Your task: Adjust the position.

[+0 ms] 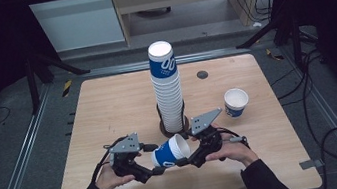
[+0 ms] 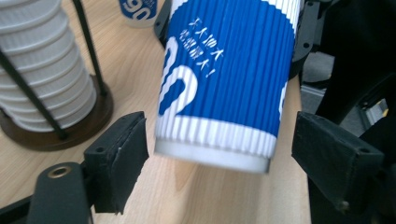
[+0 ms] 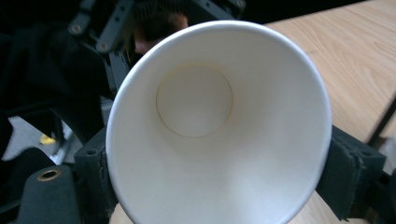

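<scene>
The blue cup (image 1: pixel 171 152) lies sideways at lower centre, above the table (image 1: pixel 108 108). Right gripper (image 1: pixel 190 161) is clamped on its rim end. Left gripper (image 1: pixel 154 171) jaws stand apart around its base. Risk: excess clamping may crush the rim.

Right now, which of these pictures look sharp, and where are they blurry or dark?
High view: evenly lit table, dark surroundings, slightly soft. Left gripper view: blue ribbed paper cup fairly sharp, cup stack softer. Right gripper view: white cup interior bright and soft-edged, background dark and blurred.
</scene>
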### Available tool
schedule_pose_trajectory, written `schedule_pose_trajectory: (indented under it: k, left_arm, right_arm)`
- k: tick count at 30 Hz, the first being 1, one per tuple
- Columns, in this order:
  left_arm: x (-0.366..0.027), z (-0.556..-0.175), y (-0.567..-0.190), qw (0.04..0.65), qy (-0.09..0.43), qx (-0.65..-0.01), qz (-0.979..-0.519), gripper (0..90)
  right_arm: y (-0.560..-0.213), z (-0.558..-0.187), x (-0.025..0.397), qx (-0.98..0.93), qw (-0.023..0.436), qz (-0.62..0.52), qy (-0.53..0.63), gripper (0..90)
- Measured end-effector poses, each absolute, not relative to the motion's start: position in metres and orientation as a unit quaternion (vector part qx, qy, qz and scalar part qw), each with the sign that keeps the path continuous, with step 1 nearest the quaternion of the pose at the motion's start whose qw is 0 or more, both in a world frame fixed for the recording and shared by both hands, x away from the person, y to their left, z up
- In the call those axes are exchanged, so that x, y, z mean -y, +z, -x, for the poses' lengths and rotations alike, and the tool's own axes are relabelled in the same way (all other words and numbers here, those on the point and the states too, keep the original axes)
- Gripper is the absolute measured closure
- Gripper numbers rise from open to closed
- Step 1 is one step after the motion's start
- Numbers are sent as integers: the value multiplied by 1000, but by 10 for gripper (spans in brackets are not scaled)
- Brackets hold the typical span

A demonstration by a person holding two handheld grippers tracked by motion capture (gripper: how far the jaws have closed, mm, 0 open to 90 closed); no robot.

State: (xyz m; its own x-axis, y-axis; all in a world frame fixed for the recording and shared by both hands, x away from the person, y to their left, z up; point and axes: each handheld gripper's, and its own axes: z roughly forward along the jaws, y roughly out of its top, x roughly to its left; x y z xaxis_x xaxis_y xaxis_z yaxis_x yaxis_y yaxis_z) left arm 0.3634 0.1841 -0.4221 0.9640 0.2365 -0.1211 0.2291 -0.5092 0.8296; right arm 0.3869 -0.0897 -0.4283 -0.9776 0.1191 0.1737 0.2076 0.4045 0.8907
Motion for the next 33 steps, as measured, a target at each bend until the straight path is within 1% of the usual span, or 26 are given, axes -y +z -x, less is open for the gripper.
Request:
schedule_pose_trajectory:
  k: [2,7,11,15,18,22,28,31,33]
  left_arm:
    - [-183,-364,-424,458,9,-137,-878,141]
    - [-173,-365,-434,410,11,-139,-901,126]
    - [-163,-363,-442,373,12,-126,-919,126]
    - [-157,-362,-447,357,8,-114,-927,144]
    - [-156,-361,-448,356,4,-112,-928,170]
    - [-154,-359,-450,350,-6,-102,-931,259]
    - [-153,-359,-452,348,-7,-100,-932,272]
    - [-155,-360,-450,358,-1,-105,-928,271]
    - [-159,-362,-449,363,2,-110,-925,272]
  right_arm:
    - [-427,-387,91,844,29,101,-525,162]
    - [-427,-387,89,868,3,100,-487,159]
    - [-432,-384,80,881,7,88,-464,156]
    - [-437,-381,70,894,12,74,-441,156]
    - [-440,-380,66,899,18,64,-433,155]
    - [-442,-378,62,900,25,52,-431,155]
    - [-443,-376,60,904,25,46,-425,151]
    - [-443,-377,61,900,18,50,-432,136]
    - [-440,-379,63,896,10,58,-441,107]
